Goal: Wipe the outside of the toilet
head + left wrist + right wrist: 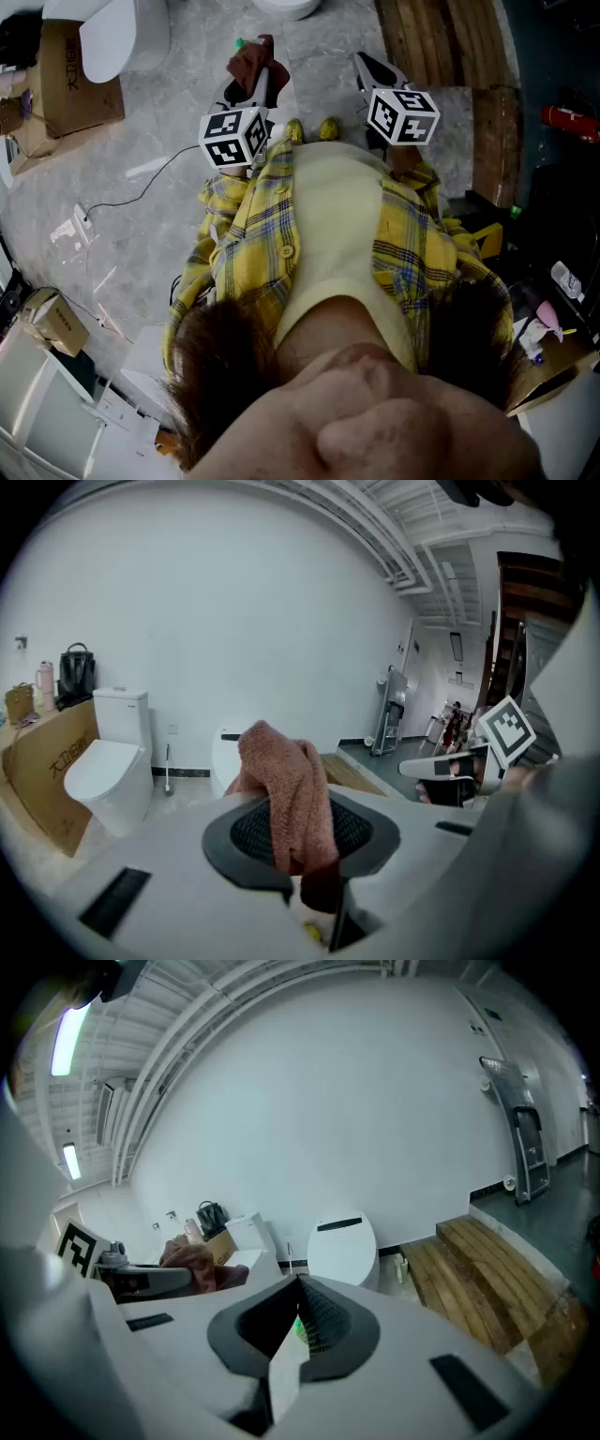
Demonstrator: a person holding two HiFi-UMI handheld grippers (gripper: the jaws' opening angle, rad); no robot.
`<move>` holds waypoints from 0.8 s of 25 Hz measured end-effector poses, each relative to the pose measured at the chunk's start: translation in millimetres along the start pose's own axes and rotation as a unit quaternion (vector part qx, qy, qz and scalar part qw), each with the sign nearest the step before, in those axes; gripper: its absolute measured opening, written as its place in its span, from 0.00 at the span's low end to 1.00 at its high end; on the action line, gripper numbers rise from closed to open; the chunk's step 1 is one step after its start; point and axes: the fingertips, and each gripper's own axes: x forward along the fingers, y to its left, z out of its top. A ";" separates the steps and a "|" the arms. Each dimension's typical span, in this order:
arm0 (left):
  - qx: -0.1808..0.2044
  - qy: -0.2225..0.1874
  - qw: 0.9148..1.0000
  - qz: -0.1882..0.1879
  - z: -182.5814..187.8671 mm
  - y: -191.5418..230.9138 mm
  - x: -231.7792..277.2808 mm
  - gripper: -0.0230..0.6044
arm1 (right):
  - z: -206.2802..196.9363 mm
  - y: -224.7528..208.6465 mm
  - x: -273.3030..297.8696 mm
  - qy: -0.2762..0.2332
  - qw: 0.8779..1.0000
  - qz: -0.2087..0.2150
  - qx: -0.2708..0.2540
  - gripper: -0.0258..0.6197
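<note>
Left gripper (261, 82) is clamped on a rust cloth (281, 789) and is the nearer to 1 toilet (112, 37), ahead-left by the floor's left edge. A 2nd toilet (286, 7) lies straight ahead. Right gripper (373, 67) is closed, empty.

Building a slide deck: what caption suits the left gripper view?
Left gripper clamps a pink cloth; a white toilet stands ahead on the left.

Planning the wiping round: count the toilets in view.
2. The tank toilet stands by the cardboard box; the second toilet stands against the wall near the wooden planks. More may be hidden.
</note>
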 end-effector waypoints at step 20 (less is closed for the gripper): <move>0.009 0.005 0.999 0.032 2.9 -21.3 27.8 0.19 | -3.8 -38.9 1.9 0.011 0.999 0.023 0.020 0.08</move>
